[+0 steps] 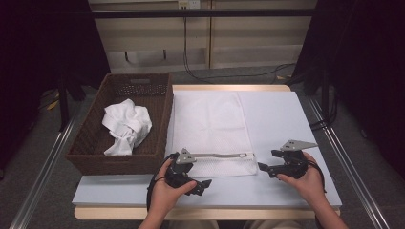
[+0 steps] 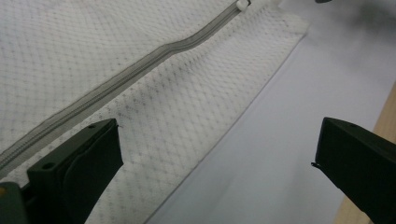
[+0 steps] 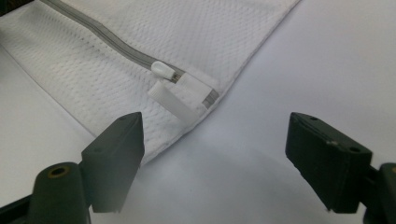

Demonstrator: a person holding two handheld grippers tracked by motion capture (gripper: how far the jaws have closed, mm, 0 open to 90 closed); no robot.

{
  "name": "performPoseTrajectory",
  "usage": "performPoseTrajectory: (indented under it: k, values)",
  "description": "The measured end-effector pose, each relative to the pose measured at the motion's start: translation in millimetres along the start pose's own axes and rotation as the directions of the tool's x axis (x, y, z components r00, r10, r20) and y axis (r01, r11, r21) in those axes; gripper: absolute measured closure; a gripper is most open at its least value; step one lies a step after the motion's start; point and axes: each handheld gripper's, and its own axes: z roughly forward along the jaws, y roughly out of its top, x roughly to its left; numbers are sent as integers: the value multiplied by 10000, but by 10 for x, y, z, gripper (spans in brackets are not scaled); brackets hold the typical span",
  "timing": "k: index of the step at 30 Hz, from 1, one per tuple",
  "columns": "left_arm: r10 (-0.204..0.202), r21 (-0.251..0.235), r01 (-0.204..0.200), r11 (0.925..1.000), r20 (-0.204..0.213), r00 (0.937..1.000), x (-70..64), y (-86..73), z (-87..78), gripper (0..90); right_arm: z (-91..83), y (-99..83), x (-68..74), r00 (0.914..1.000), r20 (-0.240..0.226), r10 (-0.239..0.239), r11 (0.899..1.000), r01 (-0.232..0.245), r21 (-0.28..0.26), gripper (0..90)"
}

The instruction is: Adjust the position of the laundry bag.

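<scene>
Dark curtains and a pale cabinet close off the top of the high view; below them we have the bench [image 1: 286,124] with its white top across the middle of the frame. At the left sits a brown wicker basket [image 1: 95,138] with a crumpled white cloth [image 1: 125,125] still inside it. At centre lies the mesh laundry bag [image 1: 210,129], flat, its grey zipper [image 1: 217,155] running along the lower edge and apparently closed, with the white zipper pull [image 3: 163,71] at the right end. So, in our judgement, nothing is done yet: the bag needs opening and the cloth moving in. Our left claw [image 1: 203,185] hovers spread over the bag's lower left corner; our right claw [image 1: 265,169], also spread, waits just right of the pull, touching nothing.
</scene>
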Motion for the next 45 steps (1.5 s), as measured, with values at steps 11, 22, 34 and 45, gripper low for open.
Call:
performPoseTrajectory:
  k: [11, 22, 34, 45]
  values:
    - [-92, 7, 92, 10000, 29, 10000, 64, 80, 50, 3, -14, 20, 2, 9996, -37, 285, 9996, -285, 39, 177]
    - [-155, -12, 155, 9999, 98, 9998, 146, 137, 130, 1, 119, 170, 36, 9997, -196, 174, 9994, -168, 294, 215]
    - [46, 23, -46, 10000, 101, 9999, 139, 130, 80, 1, 385, 548, -13, 9971, 286, 701, 9961, -715, 525, 290]
    - [-55, 35, 55, 10000, 72, 10000, 194, 125, 23, 1, 767, 869, -84, 9918, 301, 1245, 9878, -1268, 903, 445]
